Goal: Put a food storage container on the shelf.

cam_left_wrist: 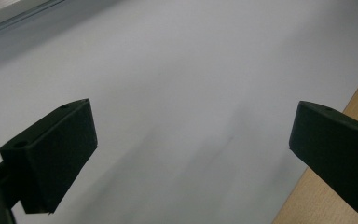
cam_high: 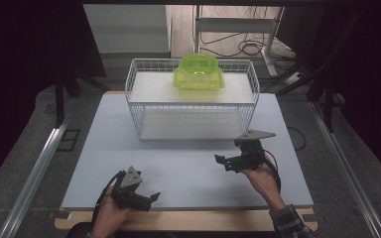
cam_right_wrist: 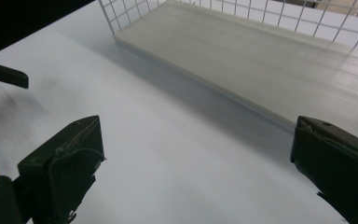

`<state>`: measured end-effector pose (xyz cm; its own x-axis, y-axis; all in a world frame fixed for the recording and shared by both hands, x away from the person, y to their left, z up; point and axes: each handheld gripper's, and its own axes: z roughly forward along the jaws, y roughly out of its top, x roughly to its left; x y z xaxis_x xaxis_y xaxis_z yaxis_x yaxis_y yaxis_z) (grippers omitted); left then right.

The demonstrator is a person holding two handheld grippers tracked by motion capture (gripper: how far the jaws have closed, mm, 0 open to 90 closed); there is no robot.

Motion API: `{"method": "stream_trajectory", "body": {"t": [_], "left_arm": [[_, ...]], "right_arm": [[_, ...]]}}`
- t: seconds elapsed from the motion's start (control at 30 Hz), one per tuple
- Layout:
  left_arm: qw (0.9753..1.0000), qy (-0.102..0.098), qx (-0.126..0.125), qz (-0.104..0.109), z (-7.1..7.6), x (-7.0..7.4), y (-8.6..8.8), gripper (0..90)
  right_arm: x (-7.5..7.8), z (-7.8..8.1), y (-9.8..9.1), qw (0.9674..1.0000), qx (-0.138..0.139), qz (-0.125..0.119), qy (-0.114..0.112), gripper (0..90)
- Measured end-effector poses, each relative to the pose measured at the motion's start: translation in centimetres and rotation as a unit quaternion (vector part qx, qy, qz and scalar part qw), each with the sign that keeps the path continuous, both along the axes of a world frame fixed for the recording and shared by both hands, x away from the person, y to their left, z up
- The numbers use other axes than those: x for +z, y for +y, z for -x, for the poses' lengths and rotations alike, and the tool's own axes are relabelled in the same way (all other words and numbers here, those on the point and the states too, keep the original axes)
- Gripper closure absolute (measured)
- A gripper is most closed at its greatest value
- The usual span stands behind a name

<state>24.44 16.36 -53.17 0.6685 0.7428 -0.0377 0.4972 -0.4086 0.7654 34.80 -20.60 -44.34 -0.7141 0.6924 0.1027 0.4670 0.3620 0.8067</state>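
Claws (cam_high: pixel 155 197) (cam_high: pixel 219 159) empty — tub (cam_high: pixel 198 72) atop rack (cam_high: pixel 138 106)

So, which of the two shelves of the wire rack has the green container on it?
The upper shelf: the green container stands at its back, toward the right. The lower shelf carries nothing.

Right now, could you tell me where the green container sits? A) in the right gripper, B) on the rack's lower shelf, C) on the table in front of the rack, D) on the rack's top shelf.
D: in the high view the green container rests on the top shelf of the wire rack, while the right gripper hangs open over the table, holding nothing.
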Motion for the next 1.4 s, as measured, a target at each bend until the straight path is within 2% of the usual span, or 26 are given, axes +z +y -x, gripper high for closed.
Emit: {"method": "stream_trajectory", "body": {"t": [0.3, 1.03, 1.4], "left_arm": [[1.0, -0.001, -0.001, -0.002, 0.0, 0.0, 0.0, 0.6], [0.9999, -0.003, -0.001, -0.011, 0.0, -0.1, -0.2, 0.6], [0.9998, -0.002, -0.002, -0.018, 0.0, -0.2, -0.3, 0.6]], "right_arm": [[-0.6, 1.1, -0.7, 1.0, -0.005, 0.006, -0.006, 2.9], [-3.3, 4.0, -2.5, 0.999, -0.01, 0.043, -0.007, 2.9], [-4.5, 5.1, -2.9, 0.9988, -0.009, 0.047, 0.01, 2.9]]}}
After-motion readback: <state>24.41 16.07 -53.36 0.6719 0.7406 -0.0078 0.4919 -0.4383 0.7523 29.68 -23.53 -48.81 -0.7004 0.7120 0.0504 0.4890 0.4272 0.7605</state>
